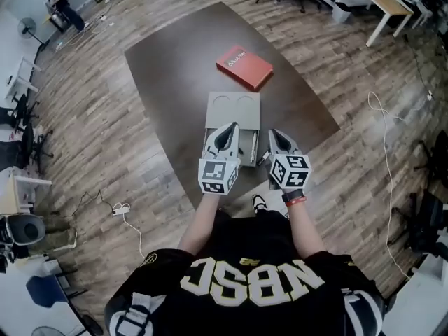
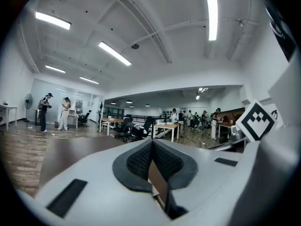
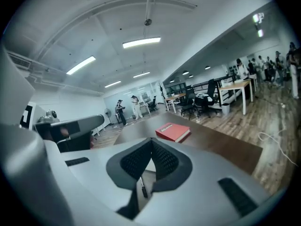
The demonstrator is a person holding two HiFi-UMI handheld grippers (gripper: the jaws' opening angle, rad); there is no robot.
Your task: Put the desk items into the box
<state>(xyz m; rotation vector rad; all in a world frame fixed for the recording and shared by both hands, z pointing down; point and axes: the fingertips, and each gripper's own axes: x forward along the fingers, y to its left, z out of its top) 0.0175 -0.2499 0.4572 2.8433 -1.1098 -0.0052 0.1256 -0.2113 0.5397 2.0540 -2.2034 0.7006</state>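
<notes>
Dark brown table (image 1: 175, 68) on wood-plank floor (image 1: 91, 117), open office beyond, people far off. Left gripper (image 1: 229, 129) and right gripper (image 1: 274, 134) side by side, both clamped together, nothing held. Grey box (image 1: 234, 107) just ahead of tips, pen (image 1: 252, 145) between grippers, red book (image 1: 244, 67) beyond box. Judged: pickup not begun; next, open jaws, lower onto pen

matt dark-brown table (image 1: 175, 68), smooth red book (image 1: 244, 67), matt grey box (image 1: 234, 107), grainy wood-plank floor (image 1: 98, 131)
</notes>
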